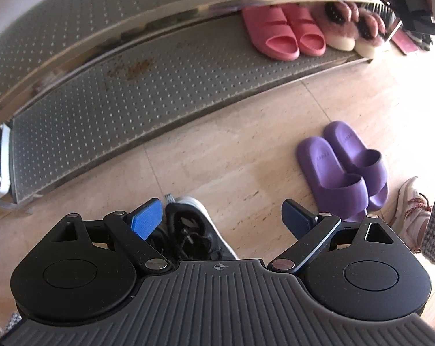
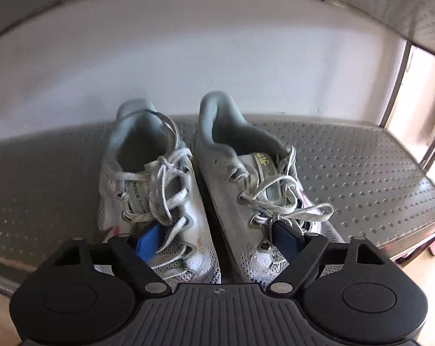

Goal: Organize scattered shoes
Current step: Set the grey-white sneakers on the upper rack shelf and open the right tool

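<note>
Spanning white sneakers (image 2: 206, 196) on shelf (image 2: 361, 167), right gripper (image 2: 220, 239) spread wide; soft mesh, grip advised at collars. Left gripper (image 1: 223, 222) wide, nothing held.

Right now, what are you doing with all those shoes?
A person is tidying shoes onto a metal shoe rack with a gripper in each hand. The right gripper is open over a pair of white sneakers sitting side by side on a shelf. The left gripper is open just above a black sneaker on the floor. Pink slippers and fluffy slippers are already on the rack; the purple slippers are on the floor.
</note>
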`<state>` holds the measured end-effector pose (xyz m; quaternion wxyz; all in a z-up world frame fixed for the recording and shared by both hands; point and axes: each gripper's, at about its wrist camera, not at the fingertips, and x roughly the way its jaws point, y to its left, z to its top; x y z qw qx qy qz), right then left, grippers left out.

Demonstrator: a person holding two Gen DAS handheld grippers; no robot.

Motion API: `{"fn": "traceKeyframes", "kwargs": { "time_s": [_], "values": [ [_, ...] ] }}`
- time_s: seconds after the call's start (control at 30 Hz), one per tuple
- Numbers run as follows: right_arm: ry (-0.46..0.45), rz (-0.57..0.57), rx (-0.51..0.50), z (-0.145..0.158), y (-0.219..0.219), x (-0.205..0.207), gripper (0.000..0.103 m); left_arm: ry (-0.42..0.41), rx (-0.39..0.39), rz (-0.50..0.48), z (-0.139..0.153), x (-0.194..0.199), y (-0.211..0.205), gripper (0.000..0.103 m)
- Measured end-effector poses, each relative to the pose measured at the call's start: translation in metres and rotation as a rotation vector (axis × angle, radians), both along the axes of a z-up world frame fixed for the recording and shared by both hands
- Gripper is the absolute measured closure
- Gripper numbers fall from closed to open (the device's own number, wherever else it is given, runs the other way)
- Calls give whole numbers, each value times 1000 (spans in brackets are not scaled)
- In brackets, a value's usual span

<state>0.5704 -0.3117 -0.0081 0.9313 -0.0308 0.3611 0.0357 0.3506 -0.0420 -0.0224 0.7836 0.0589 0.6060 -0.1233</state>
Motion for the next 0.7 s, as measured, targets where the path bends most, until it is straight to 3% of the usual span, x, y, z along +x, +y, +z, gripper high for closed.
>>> {"fn": "traceKeyframes", "kwargs": {
  "time_s": [0.03,0.07,0.13,0.27,0.33,0.5,0.7],
  "values": [
    [3,14,0,-1,0,1,31,7,4,-3,-2,0,-1,10],
    [11,25,18,0,-1,2,46,15,7,-6,-5,0,-2,10],
    [6,40,23,4,0,1,60,29,14,-11,-10,1,-4,10],
    [-58,7,-38,4,-1,-3,71,53,32,-34,-21,3,-16,10],
    [-112,-32,-129,0,-4,-1,74,64,41,-42,-26,4,-21,10],
    [-125,-51,-224,-4,-24,13,74,100,57,-59,-41,8,-33,10],
    [-170,-278,-252,-17,-74,36,73,132,72,-72,-56,13,-42,10]
  ]
}}
